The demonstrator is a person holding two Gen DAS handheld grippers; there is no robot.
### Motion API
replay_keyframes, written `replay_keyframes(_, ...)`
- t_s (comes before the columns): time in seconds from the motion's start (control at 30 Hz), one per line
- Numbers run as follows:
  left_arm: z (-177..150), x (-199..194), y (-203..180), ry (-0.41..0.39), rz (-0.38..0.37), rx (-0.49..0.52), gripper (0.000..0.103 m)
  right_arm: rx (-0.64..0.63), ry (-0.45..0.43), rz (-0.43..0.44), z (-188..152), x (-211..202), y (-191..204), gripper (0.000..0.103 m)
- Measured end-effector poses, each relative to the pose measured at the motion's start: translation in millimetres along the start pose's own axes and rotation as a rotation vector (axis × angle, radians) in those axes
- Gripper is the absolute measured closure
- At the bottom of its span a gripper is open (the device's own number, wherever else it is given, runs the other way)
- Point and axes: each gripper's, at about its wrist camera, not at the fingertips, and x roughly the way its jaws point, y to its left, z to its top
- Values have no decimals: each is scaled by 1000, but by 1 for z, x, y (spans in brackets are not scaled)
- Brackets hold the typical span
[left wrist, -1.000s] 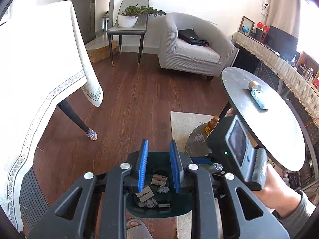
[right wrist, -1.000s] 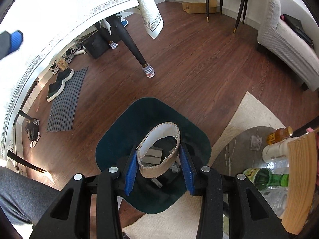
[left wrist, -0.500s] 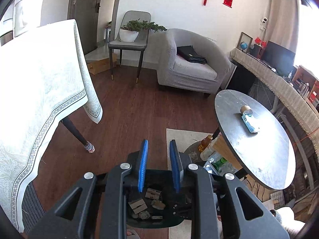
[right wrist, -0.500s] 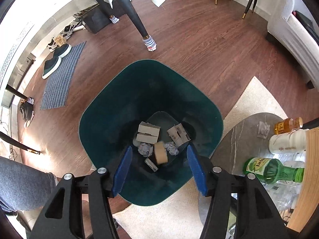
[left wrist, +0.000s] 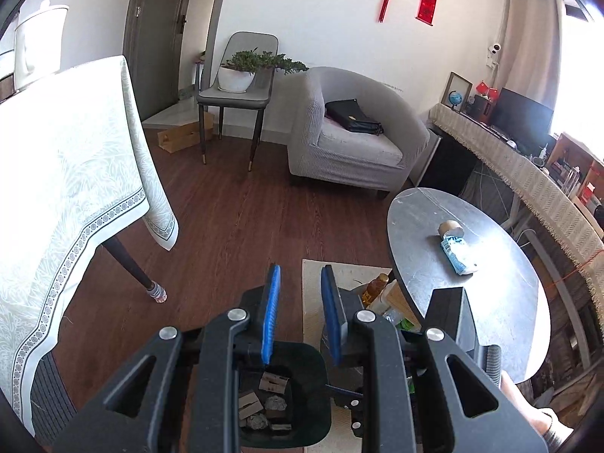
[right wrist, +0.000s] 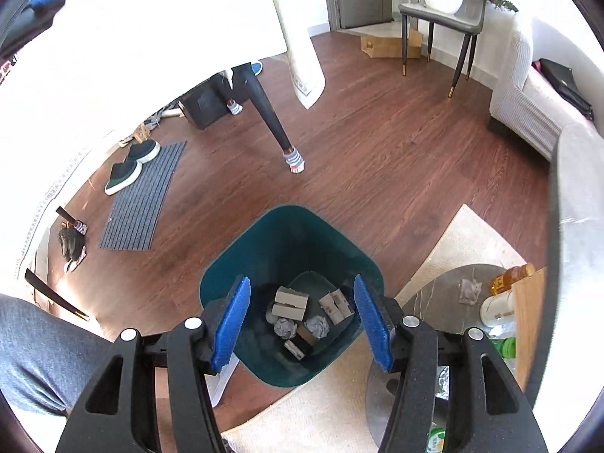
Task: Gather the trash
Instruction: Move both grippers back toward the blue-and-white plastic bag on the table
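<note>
A dark teal trash bin (right wrist: pixel 264 234) stands on the wood floor and holds cardboard pieces (right wrist: pixel 290 303) and crumpled paper balls (right wrist: pixel 318 327). My right gripper (right wrist: pixel 302 324) is open and empty above the bin. My left gripper (left wrist: pixel 301 317) is open with a narrow gap, empty, above the same bin (left wrist: pixel 321 396). On the round grey table (left wrist: pixel 490 302) lie a tape roll (left wrist: pixel 450 228) and a blue-white wrapper (left wrist: pixel 458 256).
A low shelf (right wrist: pixel 445 302) beside the bin holds a crumpled tissue (right wrist: pixel 469 290), an amber bottle (right wrist: pixel 513 275) and a green bottle (right wrist: pixel 502 347). A clothed dining table (left wrist: pixel 56 188), a grey armchair (left wrist: pixel 355 143) and a beige rug (right wrist: pixel 339 415) surround the spot.
My right gripper has opened and dropped the torn cardboard tube into the bin, then lifted away. My left gripper has risen and tilted up toward the room.
</note>
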Motion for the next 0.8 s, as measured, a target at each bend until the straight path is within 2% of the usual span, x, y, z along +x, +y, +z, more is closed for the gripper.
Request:
replay_keyframes(0.27,4,14,-25,2,-13,26,77,39,-133,-36,9,-61,-21,50)
replay_keyframes(0.47,5,25,-47,9,-38,56,75,103,-187,-70,6,-90,-50,53)
replay_keyframes(0.8,12,50,-81,25,-89,80,70,240,-252,-180,-5,-125,-109,53)
